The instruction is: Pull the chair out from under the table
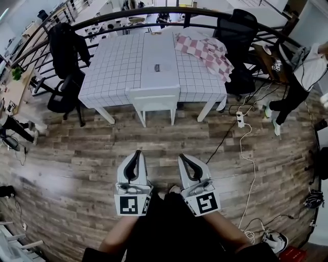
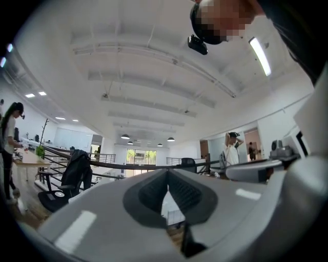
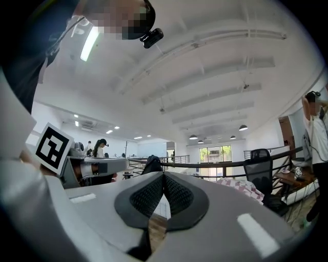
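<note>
A white chair is tucked under the near side of a table covered with a white grid-patterned cloth. Only the chair's backrest and two legs show. My left gripper and right gripper hang side by side over the wooden floor, well short of the chair, both pointing toward it. Both are shut with nothing between the jaws; in the left gripper view and the right gripper view the dark pads meet.
A pink checked cloth lies on the table's far right. Black office chairs stand at the left and right. A power strip and white cable run across the floor at right. A person stands at the right edge. A curved railing lies behind.
</note>
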Motion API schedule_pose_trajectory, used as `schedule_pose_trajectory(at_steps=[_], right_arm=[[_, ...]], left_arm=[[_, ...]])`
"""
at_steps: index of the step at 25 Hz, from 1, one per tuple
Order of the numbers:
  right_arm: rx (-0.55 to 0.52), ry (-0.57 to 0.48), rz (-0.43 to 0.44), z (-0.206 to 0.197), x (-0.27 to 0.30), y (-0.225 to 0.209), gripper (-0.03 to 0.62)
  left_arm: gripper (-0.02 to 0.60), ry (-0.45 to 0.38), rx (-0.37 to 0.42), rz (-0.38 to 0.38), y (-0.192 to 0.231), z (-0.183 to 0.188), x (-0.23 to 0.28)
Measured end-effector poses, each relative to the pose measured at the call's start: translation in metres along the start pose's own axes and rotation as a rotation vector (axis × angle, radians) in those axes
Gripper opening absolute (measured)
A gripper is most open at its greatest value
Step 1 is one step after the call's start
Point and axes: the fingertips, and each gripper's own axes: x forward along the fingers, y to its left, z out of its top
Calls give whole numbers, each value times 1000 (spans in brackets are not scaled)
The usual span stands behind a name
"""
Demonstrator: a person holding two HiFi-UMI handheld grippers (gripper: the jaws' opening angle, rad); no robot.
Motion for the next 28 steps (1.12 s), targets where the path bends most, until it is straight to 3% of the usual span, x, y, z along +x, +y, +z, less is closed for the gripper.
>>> schedule_pose_trajectory(at_steps=[4, 13, 21, 28], right_arm=[[-58, 39, 38, -22, -2, -1, -3], [-47, 74, 48, -39, 25, -10, -3], [-69, 103, -2, -47, 97, -45, -3], [-34, 145, -39, -51, 194, -73, -3]], left_arm=[[9, -19, -1, 4, 1, -21, 17], [9, -8, -5, 24, 23, -29, 43], [9, 16, -22, -60, 53, -57, 125], [9, 62, -106, -111, 94, -69, 201]])
